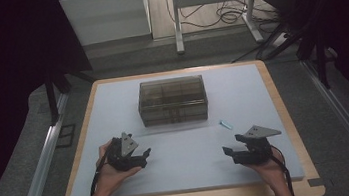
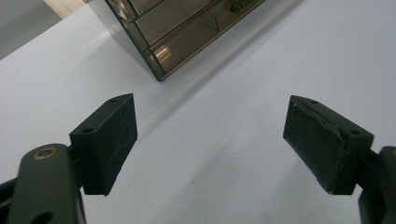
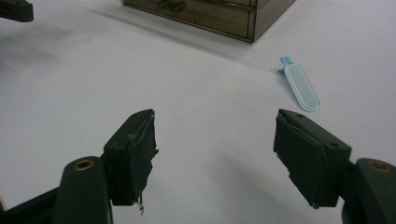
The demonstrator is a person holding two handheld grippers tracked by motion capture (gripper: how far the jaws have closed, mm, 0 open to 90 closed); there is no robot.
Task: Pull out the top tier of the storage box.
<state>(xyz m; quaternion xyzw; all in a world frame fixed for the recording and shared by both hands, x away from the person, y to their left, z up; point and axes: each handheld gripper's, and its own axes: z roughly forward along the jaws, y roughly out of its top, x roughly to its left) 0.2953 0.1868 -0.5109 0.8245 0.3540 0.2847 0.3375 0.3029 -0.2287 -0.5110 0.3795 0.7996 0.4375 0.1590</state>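
Both tongs, left (image 1: 145, 158) and right (image 1: 228, 153), gape empty near the surface's (image 1: 191, 171) front edge. Likely target: blue clip (image 3: 301, 86), right of centre, before the drawer box (image 1: 173, 100); approach low, straddling its narrow width.

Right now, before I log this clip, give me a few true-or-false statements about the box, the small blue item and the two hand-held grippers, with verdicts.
1. The left hand-held gripper has its jaws spread with nothing between them. True.
2. The right hand-held gripper is shut on the small blue item. False: its jaws are open and the item lies on the white mat ahead of it, untouched.
3. The smoky drawer box stands on the mat, beyond both grippers. True.
4. The blue item sits on top of the box. False: it lies flat on the mat beside the box, toward the right gripper's side.
5. One drawer is pulled far out. False: the box front looks flush.
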